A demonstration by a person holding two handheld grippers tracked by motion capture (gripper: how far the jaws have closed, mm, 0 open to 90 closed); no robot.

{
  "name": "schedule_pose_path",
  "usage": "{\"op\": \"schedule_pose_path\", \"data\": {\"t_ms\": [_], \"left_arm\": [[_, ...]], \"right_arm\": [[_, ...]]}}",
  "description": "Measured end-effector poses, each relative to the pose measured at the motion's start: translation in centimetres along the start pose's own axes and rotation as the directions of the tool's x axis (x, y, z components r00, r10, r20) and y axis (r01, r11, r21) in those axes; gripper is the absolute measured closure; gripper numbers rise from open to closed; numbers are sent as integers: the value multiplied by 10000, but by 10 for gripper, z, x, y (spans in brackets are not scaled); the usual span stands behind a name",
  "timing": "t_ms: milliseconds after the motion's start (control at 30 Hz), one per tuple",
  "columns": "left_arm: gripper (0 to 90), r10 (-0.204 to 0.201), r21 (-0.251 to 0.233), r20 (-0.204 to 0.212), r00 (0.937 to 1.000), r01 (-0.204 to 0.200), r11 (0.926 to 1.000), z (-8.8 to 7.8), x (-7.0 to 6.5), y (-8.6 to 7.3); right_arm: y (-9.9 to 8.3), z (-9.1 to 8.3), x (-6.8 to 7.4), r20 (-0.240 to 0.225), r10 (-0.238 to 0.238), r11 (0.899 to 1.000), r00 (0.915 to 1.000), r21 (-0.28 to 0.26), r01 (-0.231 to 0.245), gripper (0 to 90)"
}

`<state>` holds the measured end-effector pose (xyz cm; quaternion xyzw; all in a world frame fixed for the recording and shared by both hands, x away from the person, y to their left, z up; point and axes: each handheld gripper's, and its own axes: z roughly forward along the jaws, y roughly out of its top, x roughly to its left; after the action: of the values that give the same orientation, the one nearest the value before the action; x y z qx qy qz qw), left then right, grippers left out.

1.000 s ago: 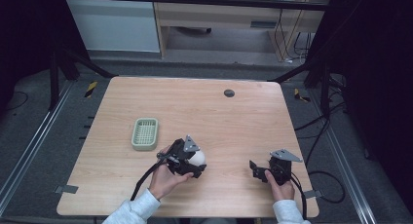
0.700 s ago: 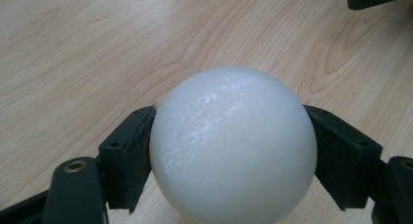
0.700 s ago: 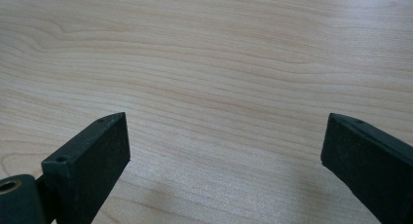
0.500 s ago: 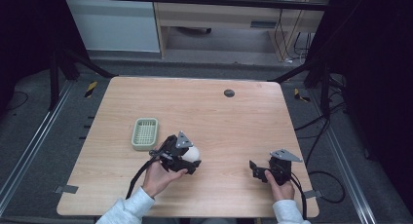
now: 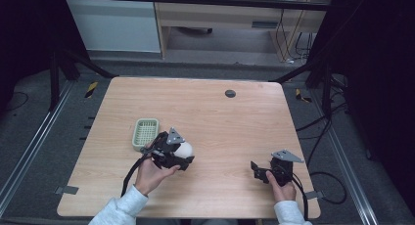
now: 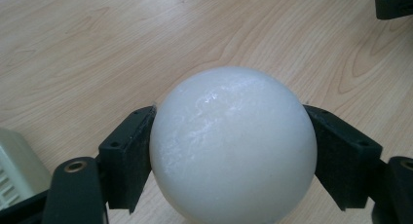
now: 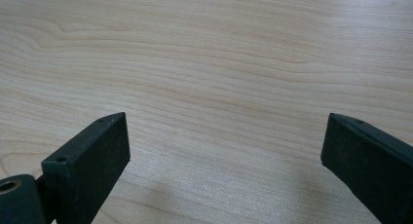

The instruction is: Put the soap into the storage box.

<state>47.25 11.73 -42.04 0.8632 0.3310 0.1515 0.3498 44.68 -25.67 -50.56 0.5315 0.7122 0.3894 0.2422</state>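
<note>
I have the white ball (image 6: 233, 146) clamped in my left gripper (image 5: 182, 154), just beside the green basket (image 5: 146, 134). Its smooth round surface gives the pads little purchase, so a tilt could let it slip and roll across the table (image 5: 220, 122). My right gripper (image 5: 259, 170) rests spread wide, holding nothing.
</note>
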Motion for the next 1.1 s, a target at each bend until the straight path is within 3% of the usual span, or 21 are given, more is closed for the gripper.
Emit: {"op": "schedule_pose_path", "data": {"t_ms": [700,1100], "left_arm": [[236,-457,-245,-459,9979,446,9987,-19,28,-3],[236,-766,-357,-845,9935,739,9966,-31,48,-7]], "right_arm": [[0,-1,0,32,48,9999,10000,-110,-48,41],[0,-1,0,45,41,9999,10000,-106,-40,42]]}}
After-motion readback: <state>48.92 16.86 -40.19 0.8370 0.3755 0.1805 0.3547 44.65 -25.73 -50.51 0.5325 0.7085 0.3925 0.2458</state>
